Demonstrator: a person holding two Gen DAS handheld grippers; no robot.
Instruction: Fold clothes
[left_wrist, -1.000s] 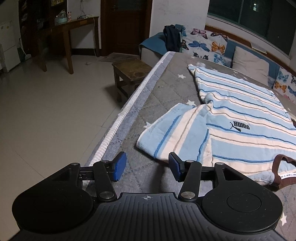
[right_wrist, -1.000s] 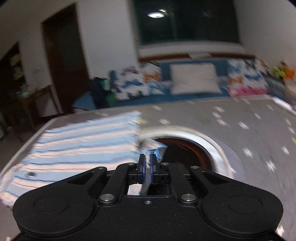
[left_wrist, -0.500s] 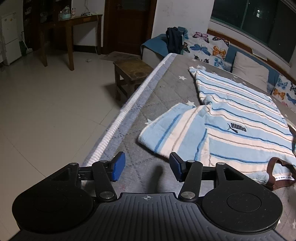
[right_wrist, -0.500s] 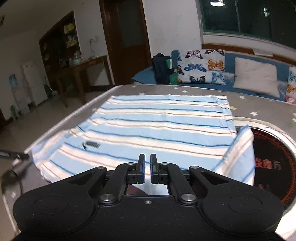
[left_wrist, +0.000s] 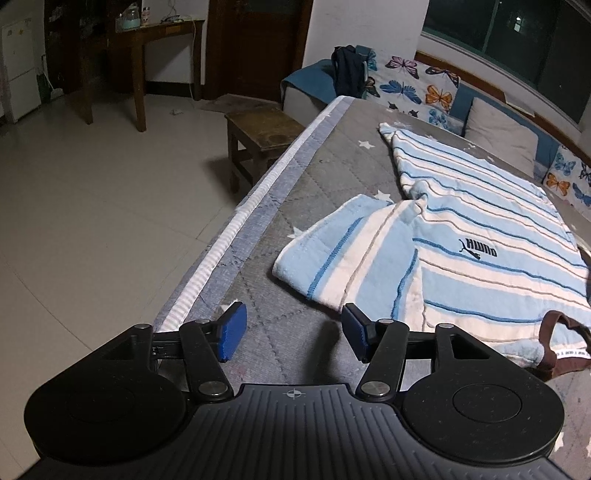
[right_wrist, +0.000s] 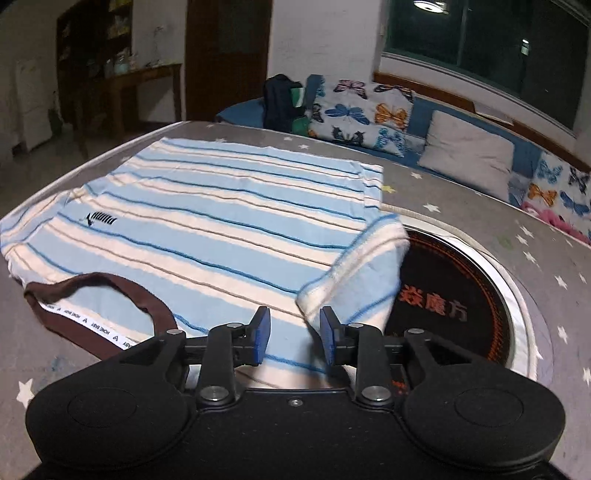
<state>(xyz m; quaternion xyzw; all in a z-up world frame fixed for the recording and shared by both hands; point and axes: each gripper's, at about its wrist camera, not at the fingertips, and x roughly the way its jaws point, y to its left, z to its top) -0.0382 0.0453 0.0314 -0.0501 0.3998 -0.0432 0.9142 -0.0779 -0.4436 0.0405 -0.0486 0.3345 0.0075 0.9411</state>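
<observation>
Grey star-print bedding carries a striped T-shirt, spread flat with one sleeve turned inward and the other sleeve lying out sideways. Both the left hand-held gripper and the right hand-held gripper hover with jaws apart, holding nothing. Folding neatly likely means pinching the outstretched sleeve at its hem and keeping edges aligned. A round printed disc lies partly beneath; a stool stands beside the bed.

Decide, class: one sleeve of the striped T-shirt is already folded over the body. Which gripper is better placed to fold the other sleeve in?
Left. The left gripper is open, low over the mattress, right beside the outspread sleeve. The right gripper, also open, sits by the folded sleeve.
</observation>
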